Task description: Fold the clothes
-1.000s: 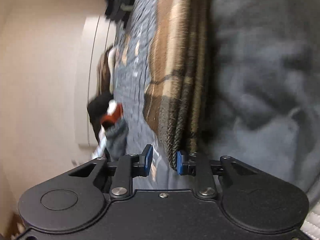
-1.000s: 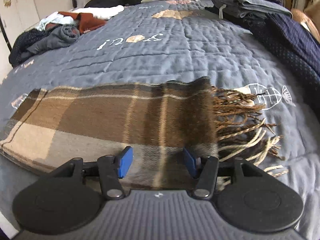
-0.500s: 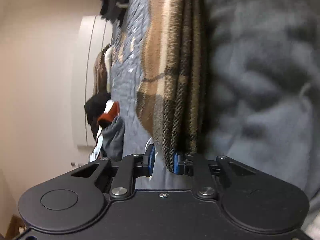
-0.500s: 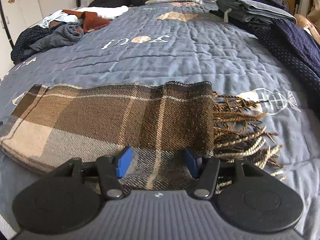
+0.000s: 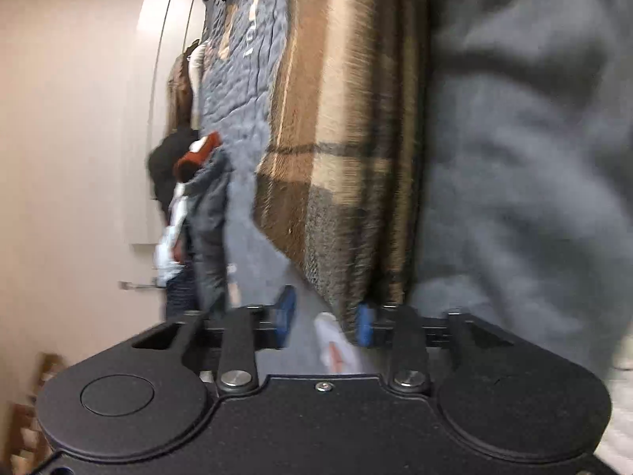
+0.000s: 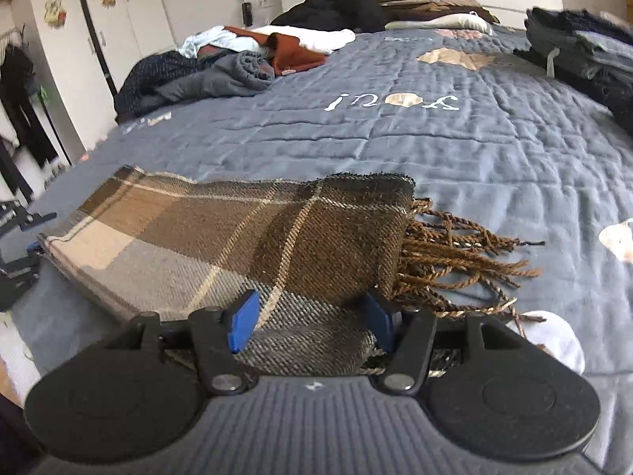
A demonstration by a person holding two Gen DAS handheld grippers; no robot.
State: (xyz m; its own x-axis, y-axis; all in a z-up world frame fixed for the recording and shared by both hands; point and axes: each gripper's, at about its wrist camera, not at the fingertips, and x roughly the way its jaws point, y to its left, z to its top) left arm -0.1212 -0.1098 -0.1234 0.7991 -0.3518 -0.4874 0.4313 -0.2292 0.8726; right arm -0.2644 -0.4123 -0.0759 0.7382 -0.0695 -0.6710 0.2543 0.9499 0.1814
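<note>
The plaid scarf (image 6: 221, 237) lies folded across the near part of the quilt (image 6: 415, 138), its fringe (image 6: 455, 253) trailing off the right end. The right gripper (image 6: 312, 316) has its fingers spread, straddling the scarf's near edge. The left gripper (image 5: 324, 314), rolled sideways in a blurred view, has its fingers parted at the scarf's (image 5: 348, 158) left end, one pad (image 5: 364, 322) against the corner. Beyond the scarf the quilt is bare up to a loose heap (image 6: 237, 63) at the far left and a folded stack (image 6: 581, 51) at the far right
</note>
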